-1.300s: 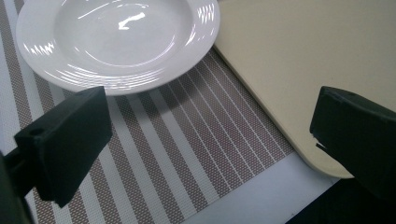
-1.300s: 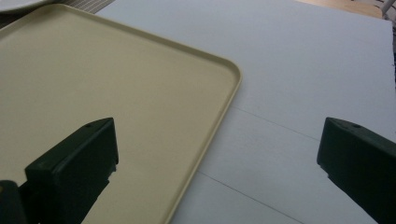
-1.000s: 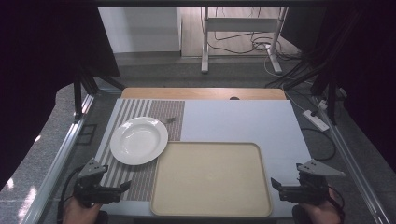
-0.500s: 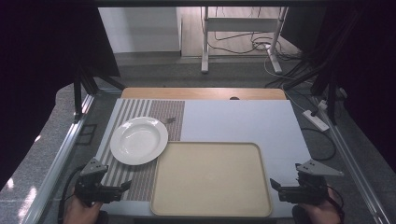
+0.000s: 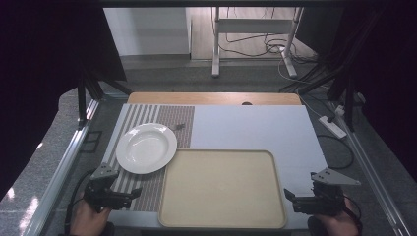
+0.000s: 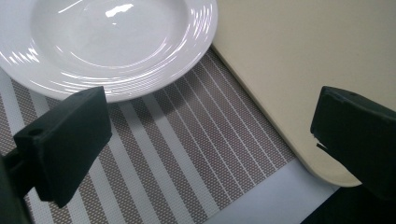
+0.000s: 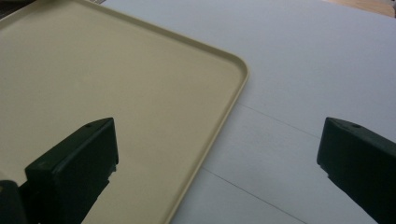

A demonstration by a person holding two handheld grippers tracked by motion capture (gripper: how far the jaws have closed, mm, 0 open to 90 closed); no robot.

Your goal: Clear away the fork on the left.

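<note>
One white plate (image 5: pixel 146 147) sits on one striped placemat (image 5: pixel 147 189), and one beige tray (image 5: pixel 221 189) lies just beside it at the plate's four o'clock, its left edge over the mat. Two grippers wait at the table's near edge: the left gripper (image 5: pixel 129 193) at about seven o'clock of the tray, the right gripper (image 5: pixel 289 196) at about four o'clock, each with jaws spread wide and holding nothing. A small dark object (image 5: pixel 180 127) at the plate's one o'clock is too small to identify. The plate's far rim is cut off in the left gripper view, and the hands are partly cropped at the bottom of the high view.
</note>
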